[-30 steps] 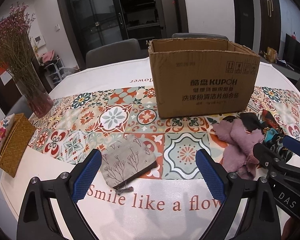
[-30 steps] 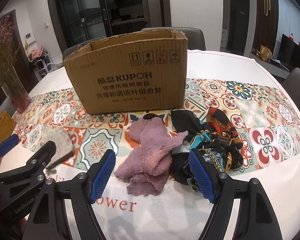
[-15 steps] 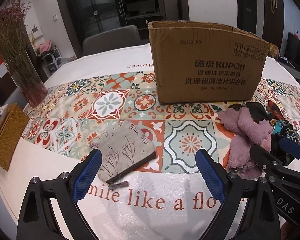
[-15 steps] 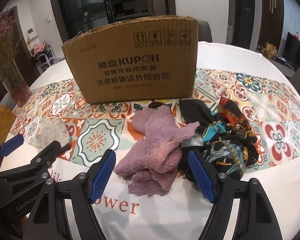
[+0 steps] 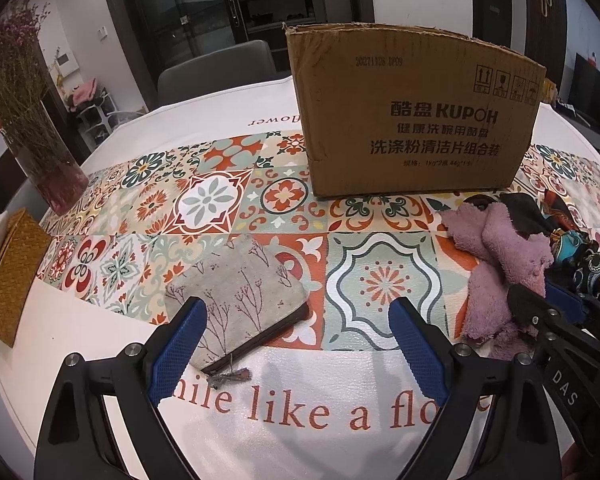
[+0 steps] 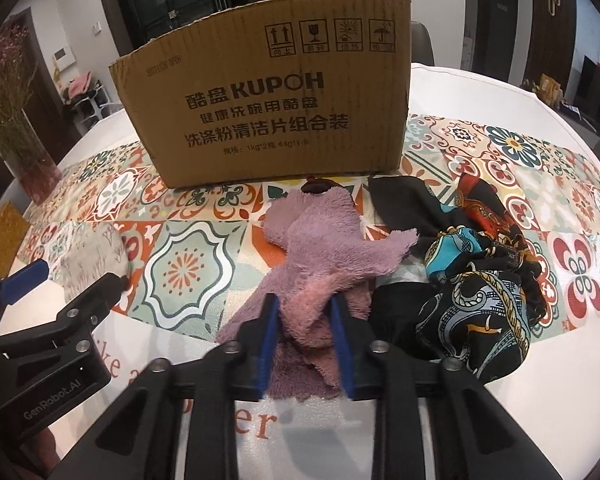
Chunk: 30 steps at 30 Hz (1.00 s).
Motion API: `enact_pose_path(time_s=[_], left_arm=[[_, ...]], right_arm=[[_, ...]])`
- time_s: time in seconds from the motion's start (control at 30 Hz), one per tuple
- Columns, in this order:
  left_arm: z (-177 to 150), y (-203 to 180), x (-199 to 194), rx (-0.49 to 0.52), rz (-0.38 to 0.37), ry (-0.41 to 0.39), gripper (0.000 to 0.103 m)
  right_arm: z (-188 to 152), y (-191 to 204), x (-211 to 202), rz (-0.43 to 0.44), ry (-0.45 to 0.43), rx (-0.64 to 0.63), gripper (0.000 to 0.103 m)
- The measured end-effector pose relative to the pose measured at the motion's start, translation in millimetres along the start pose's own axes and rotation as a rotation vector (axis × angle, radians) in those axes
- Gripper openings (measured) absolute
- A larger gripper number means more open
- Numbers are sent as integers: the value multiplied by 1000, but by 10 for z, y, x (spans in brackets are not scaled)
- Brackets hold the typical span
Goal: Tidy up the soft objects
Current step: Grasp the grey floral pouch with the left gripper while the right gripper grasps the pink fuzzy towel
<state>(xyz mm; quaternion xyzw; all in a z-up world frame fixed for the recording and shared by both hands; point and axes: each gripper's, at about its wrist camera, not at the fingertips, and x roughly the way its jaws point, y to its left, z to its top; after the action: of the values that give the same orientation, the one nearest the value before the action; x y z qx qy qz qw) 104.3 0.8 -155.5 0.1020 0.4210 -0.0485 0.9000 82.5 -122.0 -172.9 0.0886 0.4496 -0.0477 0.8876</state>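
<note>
A purple fluffy towel (image 6: 320, 252) lies crumpled on the patterned tablecloth in front of a cardboard box (image 6: 268, 108). My right gripper (image 6: 305, 316) is shut on the near part of the towel, which still rests on the table. A black patterned scarf (image 6: 480, 280) lies bunched right of the towel. In the left wrist view my left gripper (image 5: 296, 320) is open and empty, its left finger over a grey fabric pouch (image 5: 236, 300). The towel (image 5: 500, 256), the box (image 5: 412, 120) and the right gripper (image 5: 540, 312) show there too.
A glass vase of dried flowers (image 5: 40, 152) and a woven straw case (image 5: 8, 272) stand at the table's left. The left gripper (image 6: 52, 288) shows at the right wrist view's left edge. Chairs (image 5: 216, 68) stand behind the table.
My right gripper has moved forward and closed its jaws on the purple towel. My left gripper has moved forward toward the grey pouch and stayed open.
</note>
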Motion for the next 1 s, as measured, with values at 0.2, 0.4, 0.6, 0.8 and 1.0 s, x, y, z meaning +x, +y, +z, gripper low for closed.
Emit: enact_pose_path(time_s=[0.2, 0.4, 0.6, 0.8, 1.0], left_arm=[[13, -17, 2, 4, -8, -4, 94], [26, 41, -57, -9, -14, -17, 94], [19, 222, -163, -49, -18, -41, 94], [2, 376, -125, -75, -14, -40, 94], [9, 461, 12, -80, 3, -18, 94]], right_arm=[[2, -21, -2, 8, -7, -1, 11], [61, 20, -161, 36, -61, -8, 9], [155, 203, -444, 53, -162, -59, 9], [203, 404, -463, 90, -168, -104, 9], [222, 563, -338, 113, -147, -125, 9]])
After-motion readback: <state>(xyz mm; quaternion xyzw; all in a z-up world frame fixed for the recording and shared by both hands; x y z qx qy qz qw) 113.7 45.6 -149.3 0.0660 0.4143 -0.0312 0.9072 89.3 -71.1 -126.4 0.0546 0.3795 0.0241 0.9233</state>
